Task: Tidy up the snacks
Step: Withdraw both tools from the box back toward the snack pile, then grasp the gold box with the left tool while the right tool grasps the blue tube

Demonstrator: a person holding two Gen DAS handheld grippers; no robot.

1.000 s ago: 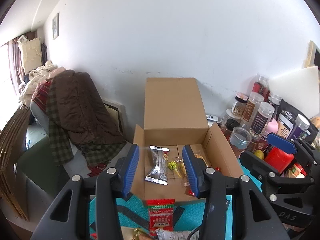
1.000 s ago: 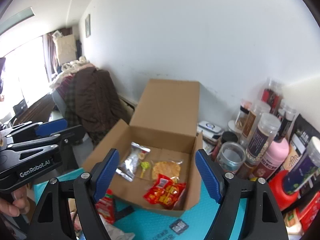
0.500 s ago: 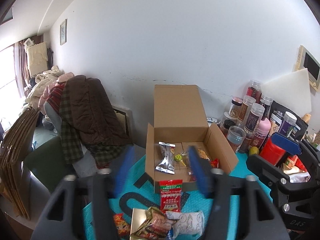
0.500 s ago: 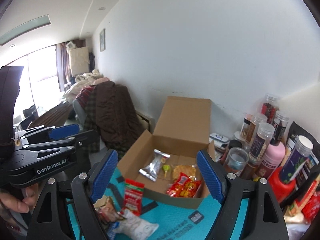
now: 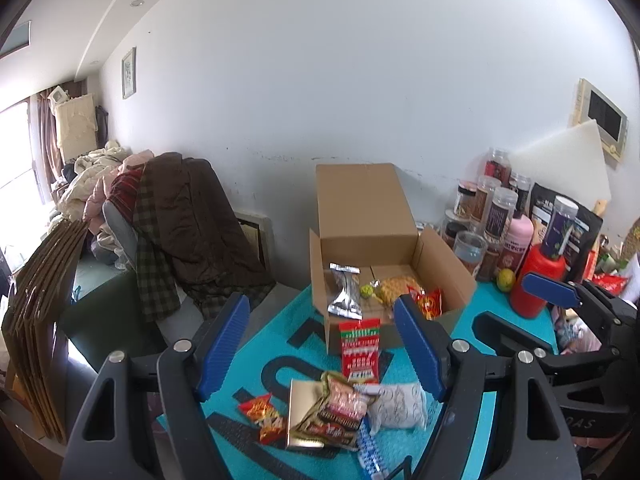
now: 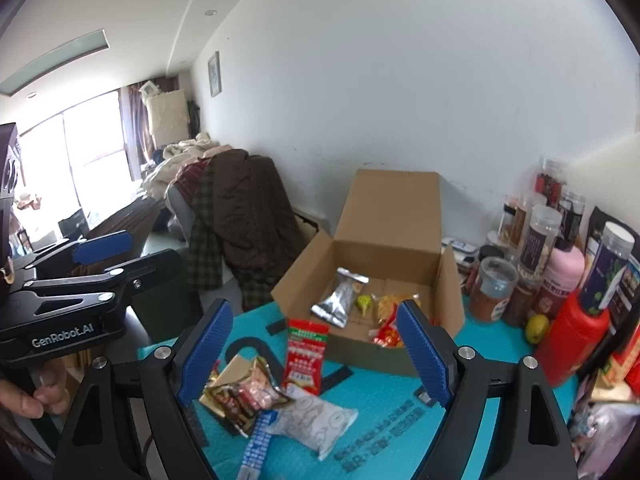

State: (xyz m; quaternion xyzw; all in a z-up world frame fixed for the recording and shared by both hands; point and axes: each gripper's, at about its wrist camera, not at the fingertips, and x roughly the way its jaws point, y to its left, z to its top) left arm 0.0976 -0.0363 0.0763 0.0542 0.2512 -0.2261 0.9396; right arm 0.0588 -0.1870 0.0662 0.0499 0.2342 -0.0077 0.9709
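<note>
The left gripper (image 5: 320,348) and the right gripper (image 6: 316,354) are both opening their ribbed blue jaws wide, with nothing gripped between them. The brown cardboard box (image 5: 440,256) is standing open on the teal mat (image 6: 380,392), holding a crinkled silver packet (image 5: 344,294). Glossy snack bags (image 5: 332,404) are lying in a heap in front of the box, partly overlapping; their print is blurred.

Snacks (image 5: 335,404) — loose before open box (image 5: 436,256)
</note>
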